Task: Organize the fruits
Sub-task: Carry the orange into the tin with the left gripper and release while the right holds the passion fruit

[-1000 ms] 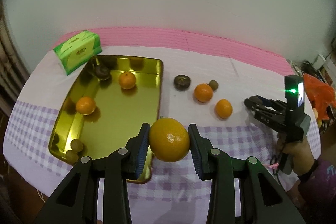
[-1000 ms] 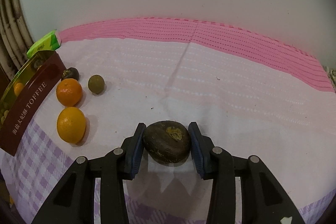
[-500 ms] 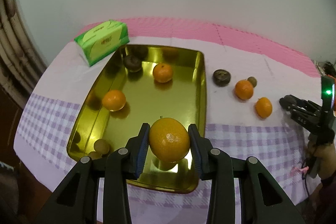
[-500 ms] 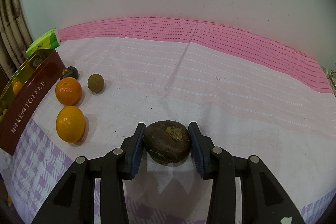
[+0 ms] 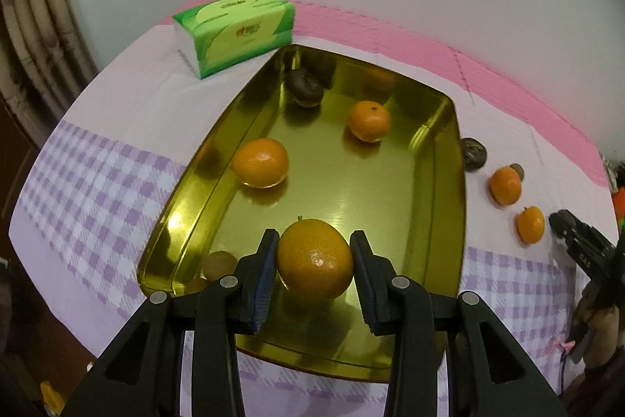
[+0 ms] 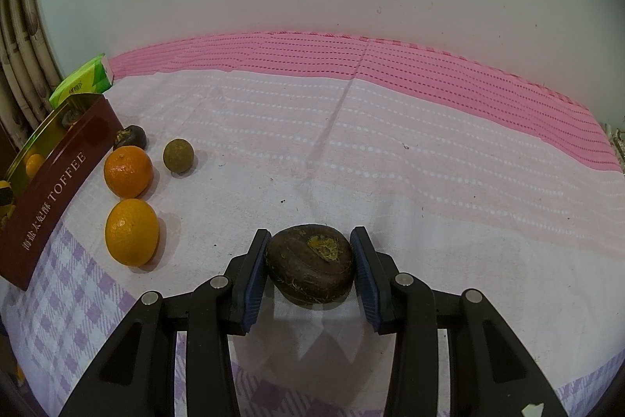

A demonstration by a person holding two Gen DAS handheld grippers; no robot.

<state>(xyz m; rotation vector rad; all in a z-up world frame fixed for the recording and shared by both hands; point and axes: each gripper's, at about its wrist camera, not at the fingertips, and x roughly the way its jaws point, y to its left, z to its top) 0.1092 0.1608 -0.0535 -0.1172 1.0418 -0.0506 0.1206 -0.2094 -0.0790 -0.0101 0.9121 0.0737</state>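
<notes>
Risk: left gripper [image 5: 314, 260] clamps large round orange [image 5: 314, 260], lower centre, above shiny gold metal tray [image 5: 449, 206]; early release, it rolls into loose fruit. Right gripper [image 6: 310, 266] clamps dark brown wrinkled fruit [image 6: 310, 263], lower centre.

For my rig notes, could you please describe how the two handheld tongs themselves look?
Both the left tongs and right tongs share one build: matte black angular plastic arms with triangular cutouts, round silver pivot pins, and blue ribbed pads lining the inner fingers. No cables or sleeves show on them.
</notes>
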